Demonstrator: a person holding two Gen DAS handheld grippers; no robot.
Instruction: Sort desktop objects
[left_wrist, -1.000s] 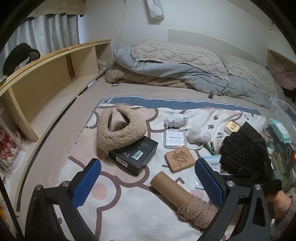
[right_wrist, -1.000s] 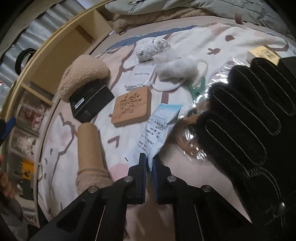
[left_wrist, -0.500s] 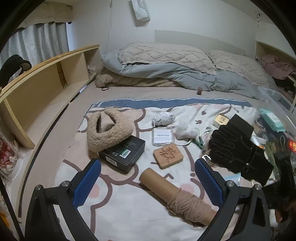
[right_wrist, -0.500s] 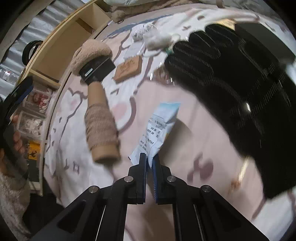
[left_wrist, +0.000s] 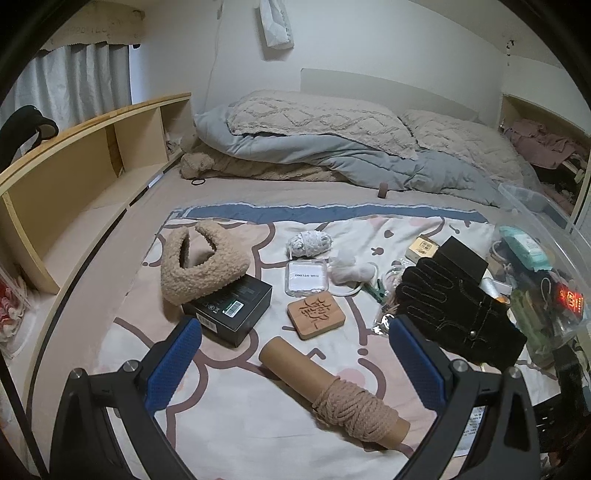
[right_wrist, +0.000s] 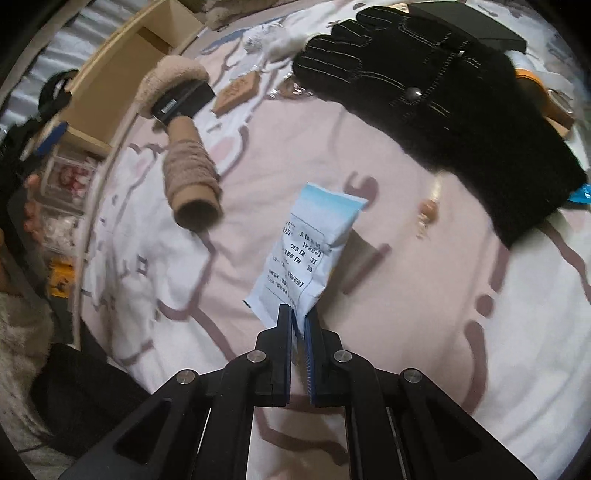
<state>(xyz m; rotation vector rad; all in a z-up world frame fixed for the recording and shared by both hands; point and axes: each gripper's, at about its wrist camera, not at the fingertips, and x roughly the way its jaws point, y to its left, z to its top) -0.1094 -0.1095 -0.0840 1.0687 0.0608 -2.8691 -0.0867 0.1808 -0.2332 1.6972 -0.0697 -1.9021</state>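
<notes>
My right gripper (right_wrist: 300, 321) is shut on the corner of a light-blue and white printed packet (right_wrist: 312, 251) and holds it above the pink blanket. My left gripper (left_wrist: 291, 354) is open and empty, above a cardboard tube wound with tan cord (left_wrist: 332, 389). On the blanket lie a black glove (left_wrist: 458, 314), a black box (left_wrist: 231, 306) under a fuzzy beige bag (left_wrist: 199, 262), a carved wooden coaster (left_wrist: 316, 312), a clear plastic case (left_wrist: 306, 277) and a ball of white string (left_wrist: 308, 243). The glove (right_wrist: 436, 99) and tube (right_wrist: 190, 177) also show in the right wrist view.
A clear bin (left_wrist: 546, 266) with assorted items and a red digital display stands at the right edge. A wooden shelf (left_wrist: 74, 177) runs along the left. Pillows and a grey-blue duvet (left_wrist: 332, 144) lie at the back. A small gold earring (right_wrist: 428, 212) lies beside the glove.
My right gripper has pulled back toward the near edge of the blanket with the packet, away from the glove. The left gripper has risen and drawn back a little, staying open.
</notes>
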